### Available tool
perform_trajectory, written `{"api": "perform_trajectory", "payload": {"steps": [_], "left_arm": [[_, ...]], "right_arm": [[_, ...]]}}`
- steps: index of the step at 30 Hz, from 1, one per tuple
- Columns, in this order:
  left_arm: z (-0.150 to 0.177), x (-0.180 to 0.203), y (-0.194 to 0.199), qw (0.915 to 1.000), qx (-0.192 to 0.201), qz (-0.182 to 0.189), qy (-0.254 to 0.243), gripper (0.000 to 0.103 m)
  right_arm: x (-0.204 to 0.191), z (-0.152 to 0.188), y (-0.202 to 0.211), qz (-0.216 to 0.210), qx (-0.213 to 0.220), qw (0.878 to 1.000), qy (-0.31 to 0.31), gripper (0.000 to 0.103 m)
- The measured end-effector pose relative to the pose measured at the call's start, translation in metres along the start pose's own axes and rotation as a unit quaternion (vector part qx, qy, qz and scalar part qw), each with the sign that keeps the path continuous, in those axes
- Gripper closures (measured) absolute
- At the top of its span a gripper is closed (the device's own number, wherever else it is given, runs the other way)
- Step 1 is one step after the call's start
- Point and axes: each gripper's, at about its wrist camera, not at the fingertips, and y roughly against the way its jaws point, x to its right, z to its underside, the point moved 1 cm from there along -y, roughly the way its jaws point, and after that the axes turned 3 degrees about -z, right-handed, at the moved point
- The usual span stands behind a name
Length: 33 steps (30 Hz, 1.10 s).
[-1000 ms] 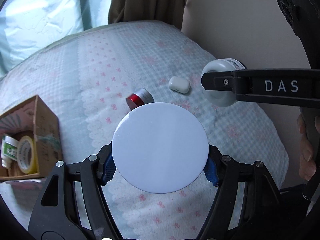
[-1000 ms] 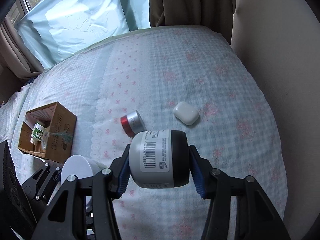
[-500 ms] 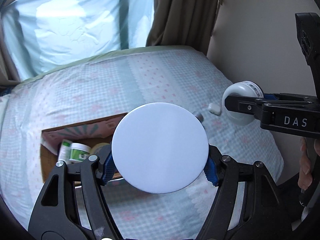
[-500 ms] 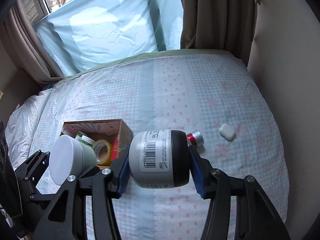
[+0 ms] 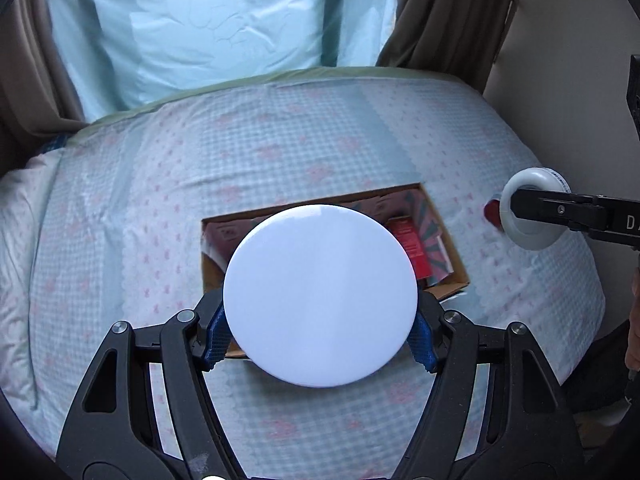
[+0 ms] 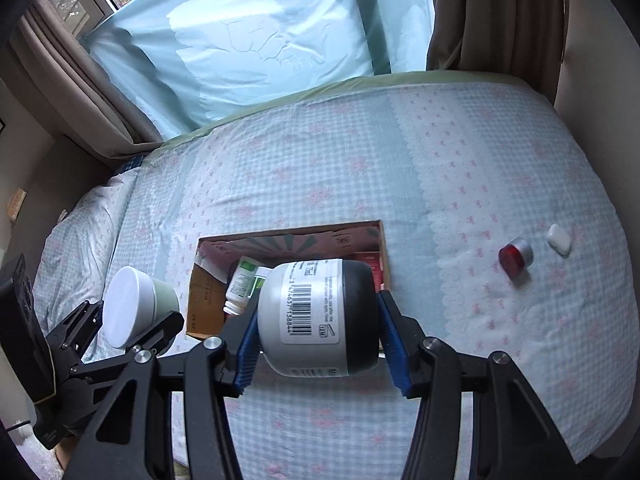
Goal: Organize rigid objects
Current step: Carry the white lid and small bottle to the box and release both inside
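Bed with checked blue-pink cover (image 6: 460, 184) carries open brown cardboard box (image 6: 204, 304) mid-bed. Left gripper (image 5: 320, 332) jaws clamp round white-lidded green jar (image 5: 320, 296); right gripper (image 6: 318, 340) jaws clamp grey barcoded jar with black cap (image 6: 316, 316), both above box.

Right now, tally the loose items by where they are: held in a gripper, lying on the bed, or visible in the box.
Held in a gripper: 2, white-lidded jar, barcode jar
On the bed: 2, red-capped tin, white case
Visible in the cardboard box: 2, white bottle, red packet
Total: 6
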Motion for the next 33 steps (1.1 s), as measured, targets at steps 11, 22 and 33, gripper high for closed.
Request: {"api": "perform_trajectory", "payload": {"steps": [11,22,33], "left_arm": [[0.022,-0.055,-0.102,0.996,-0.085,0.01,0.025,0.036],[0.029,-0.033,-0.142,0.9933,-0.113,0.006,-0.02,0.036],[0.037,-0.031,-0.159,0.9822,-0.184,0.016,-0.03,0.011]], "right_arm": [[-0.016,0.01,-0.102,0.01,-0.073,0.996,-0.044,0.054],[-0.006,0.018,-0.164,0.034,-0.124,0.991,-0.038,0.054],[-0.003,0.02,-0.186,0.007,-0.146,0.987,-0.06,0.041]]}}
